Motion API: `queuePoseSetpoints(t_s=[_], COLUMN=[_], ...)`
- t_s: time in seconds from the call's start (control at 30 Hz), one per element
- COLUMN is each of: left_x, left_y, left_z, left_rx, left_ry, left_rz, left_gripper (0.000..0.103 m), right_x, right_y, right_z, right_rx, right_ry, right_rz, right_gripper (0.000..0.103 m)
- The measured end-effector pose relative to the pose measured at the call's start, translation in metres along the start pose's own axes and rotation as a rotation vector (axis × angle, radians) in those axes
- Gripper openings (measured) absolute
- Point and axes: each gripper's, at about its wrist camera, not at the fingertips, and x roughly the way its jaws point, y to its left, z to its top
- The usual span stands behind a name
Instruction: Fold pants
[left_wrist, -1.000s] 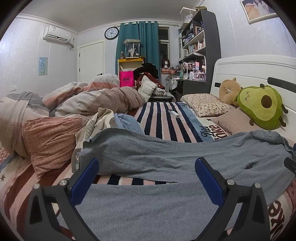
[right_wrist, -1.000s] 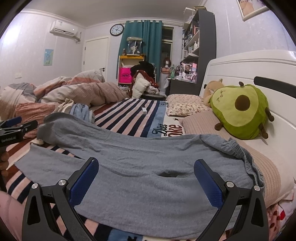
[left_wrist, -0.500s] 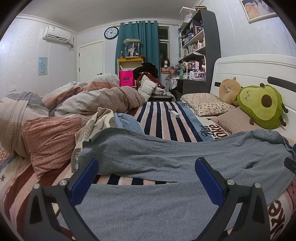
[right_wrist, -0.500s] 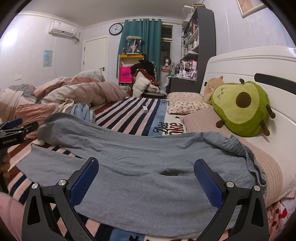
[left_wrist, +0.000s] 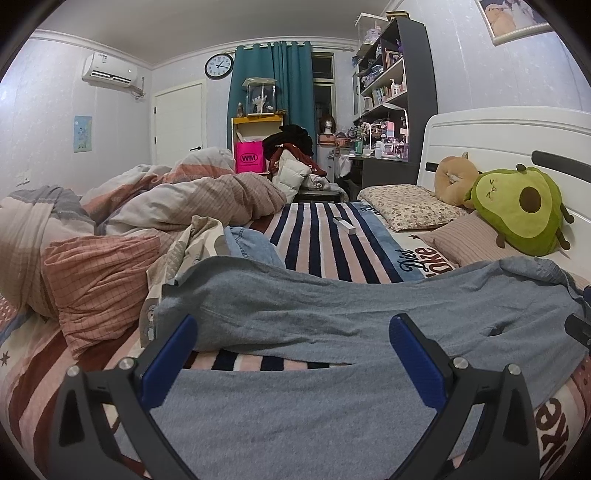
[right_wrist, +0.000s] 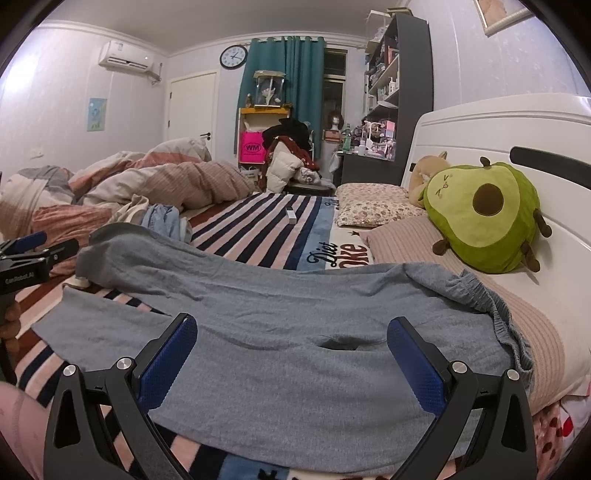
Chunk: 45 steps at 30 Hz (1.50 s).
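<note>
Striped pink-and-navy bed cover (left_wrist: 325, 236) carries everything. Grey knit pants (right_wrist: 295, 332) lie spread flat across it, legs apart, elastic waistband (right_wrist: 498, 314) on the beige pillow (right_wrist: 406, 243). Green avocado plush (right_wrist: 480, 218) against the headboard. Left hand-held gripper (left_wrist: 293, 354) and right hand-held gripper (right_wrist: 291, 354) both gape wide above the fabric, holding nothing.

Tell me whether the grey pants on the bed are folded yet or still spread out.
Spread out. The grey pants lie flat across the striped blanket, both legs apart, the waistband open at the pillow end.
</note>
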Motion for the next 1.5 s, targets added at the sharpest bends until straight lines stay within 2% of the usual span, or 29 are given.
queuePoseSetpoints(t_s=[0.23, 0.57, 0.73, 0.9, 1.0, 1.13, 1.27, 1.33, 1.43, 1.5], left_x=[0.013, 0.061, 0.086, 0.096, 0.092, 0.081, 0.074, 0.073, 0.074, 0.076], left_y=[-0.005, -0.004, 0.013, 0.05, 0.074, 0.099, 0.116, 0.119, 0.125, 0.128], left_z=[0.005, 0.008, -0.001, -0.038, -0.07, -0.106, -0.131, -0.135, -0.142, -0.141], left_rx=[0.015, 0.042, 0.007, -0.068, -0.106, -0.15, -0.211, -0.224, -0.246, -0.261], left_ry=[0.012, 0.069, 0.124, 0.242, 0.329, 0.398, 0.448, 0.463, 0.477, 0.475], left_rz=[0.0, -0.019, -0.031, 0.051, 0.132, 0.222, 0.249, 0.268, 0.285, 0.276], left_gripper=[0.102, 0.102, 0.102, 0.102, 0.102, 0.102, 0.102, 0.102, 0.102, 0.102], right_x=[0.012, 0.07, 0.098, 0.097, 0.077, 0.045, 0.024, 0.019, 0.016, 0.016], right_y=[-0.001, -0.004, -0.022, -0.069, -0.097, -0.129, -0.158, -0.171, -0.188, -0.196], right_z=[-0.002, 0.005, 0.0, -0.029, -0.051, -0.078, -0.096, -0.104, -0.112, -0.116], right_rx=[-0.013, -0.083, -0.03, 0.066, 0.133, 0.208, 0.296, 0.344, 0.379, 0.406], right_ry=[0.016, 0.096, 0.156, 0.237, 0.257, 0.261, 0.284, 0.292, 0.304, 0.305], right_rz=[0.009, 0.105, 0.168, 0.062, -0.01, -0.12, -0.21, -0.244, -0.306, -0.314], right_gripper=[0.103, 0.103, 0.101, 0.101, 0.101, 0.1, 0.099, 0.092, 0.092, 0.092])
